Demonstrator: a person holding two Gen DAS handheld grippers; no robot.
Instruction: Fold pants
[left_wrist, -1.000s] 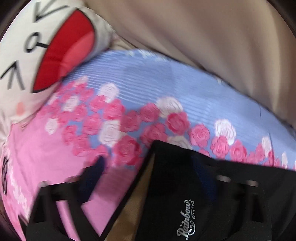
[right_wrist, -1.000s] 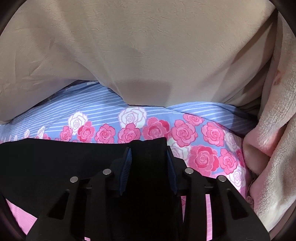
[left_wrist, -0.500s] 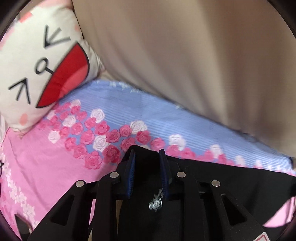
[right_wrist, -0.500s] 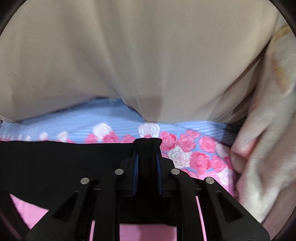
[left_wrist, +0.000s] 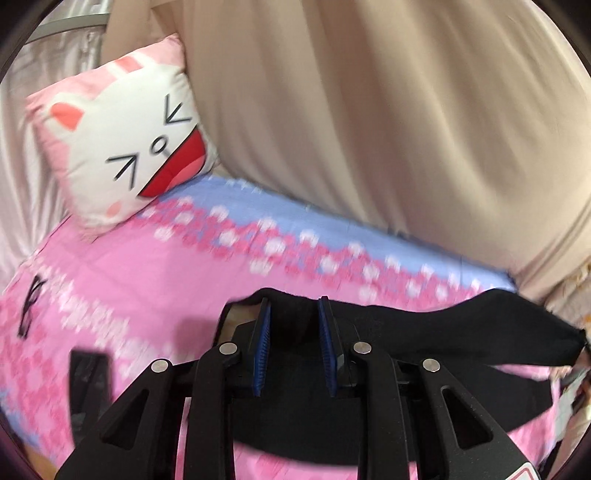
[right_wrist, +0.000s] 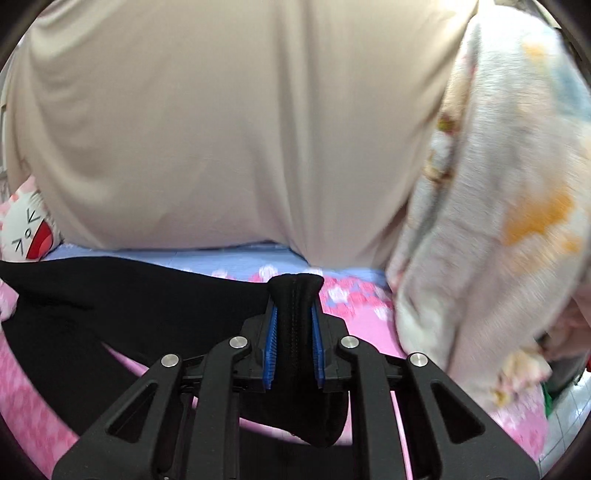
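Only your left wrist view shows the whole cat-face pillow (left_wrist: 125, 147) propped at the head of the bed, with the pink rose bedsheet (left_wrist: 147, 273) running out beneath it; your right wrist view catches just a sliver of that pillow (right_wrist: 27, 232) at its left edge and instead shows a fluffy pale blanket (right_wrist: 491, 206) heaped on the right. Both views face the beige curtain (right_wrist: 229, 122). You hold both tools angled downward toward the bed. Your left gripper (left_wrist: 294, 339) is clenched on the black pants (left_wrist: 443, 332), the blue pads nipping the fabric edge, which stretches off to the right above the sheet. Your right gripper (right_wrist: 294, 347) is likewise clamped on the pants (right_wrist: 122, 306): a bunched fold stands up between its pads, and the cloth spans away to the left, lifted off the bed.
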